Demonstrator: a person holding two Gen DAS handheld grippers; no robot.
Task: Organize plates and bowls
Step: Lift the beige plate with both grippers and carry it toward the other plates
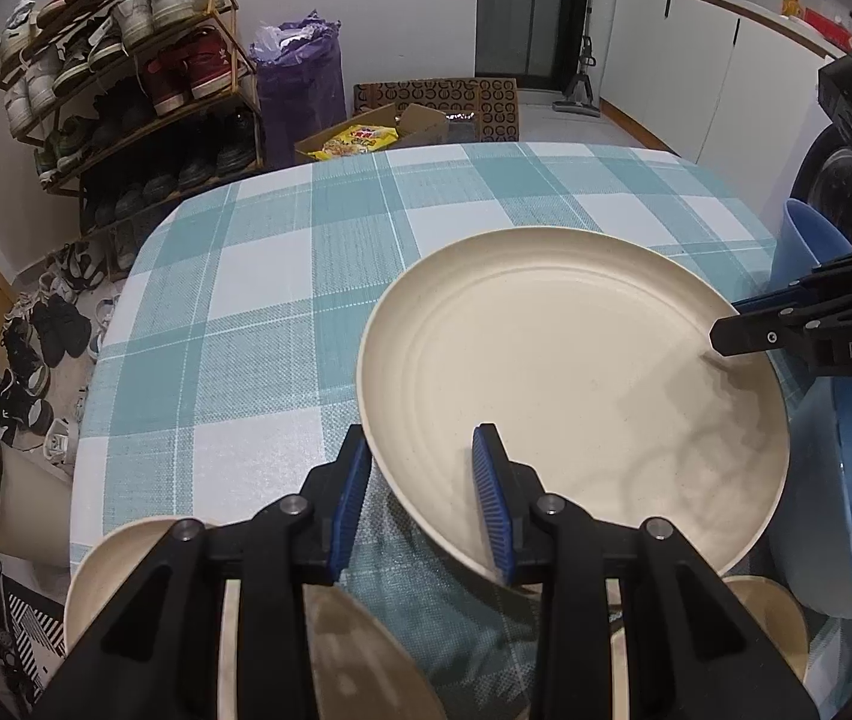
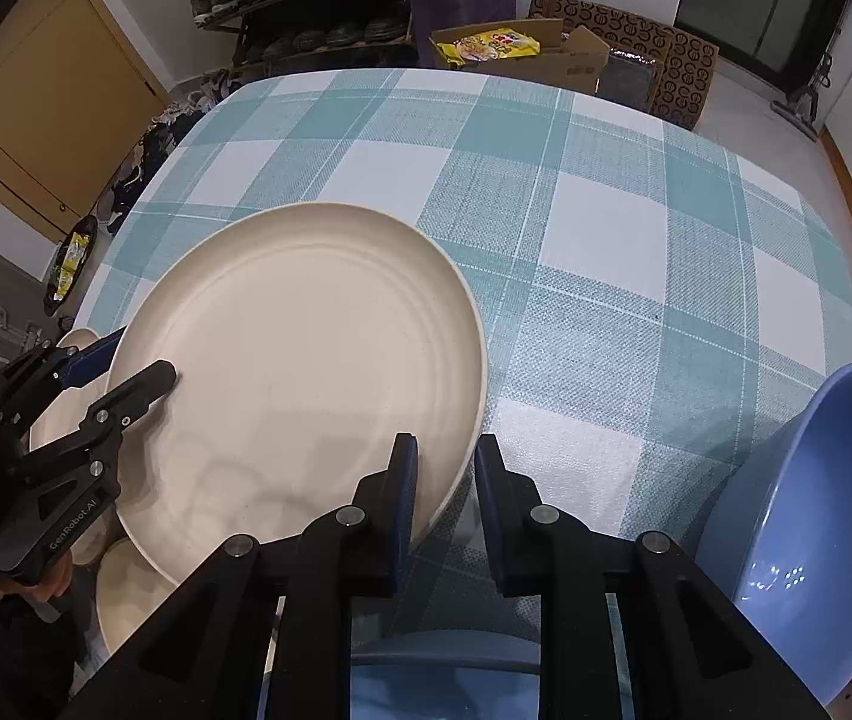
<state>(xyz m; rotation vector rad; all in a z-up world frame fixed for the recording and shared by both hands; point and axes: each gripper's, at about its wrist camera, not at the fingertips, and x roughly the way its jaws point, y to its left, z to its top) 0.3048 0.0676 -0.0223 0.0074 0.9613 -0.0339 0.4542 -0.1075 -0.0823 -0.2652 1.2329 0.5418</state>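
Note:
A large cream plate (image 1: 546,372) (image 2: 306,348) is tilted above the checked tablecloth (image 1: 246,300) (image 2: 606,210), gripped from two sides. My left gripper (image 1: 423,450) (image 2: 138,363) is shut on its left rim, one finger on top and one beneath. Shut on the opposite rim is my right gripper (image 2: 445,450) (image 1: 732,324). A blue bowl (image 1: 846,480) (image 2: 816,510) stands on its side just right of the plate. Other cream dishes (image 1: 102,576) (image 2: 126,588) lie under and behind the left gripper, partly hidden by it.
Past the table's far edge stand a shoe rack (image 1: 126,60), a purple bag (image 1: 300,72) and a cardboard box with a yellow packet (image 1: 366,138). White cabinets (image 1: 696,60) line the right wall. Shoes (image 1: 36,348) lie on the floor at the left.

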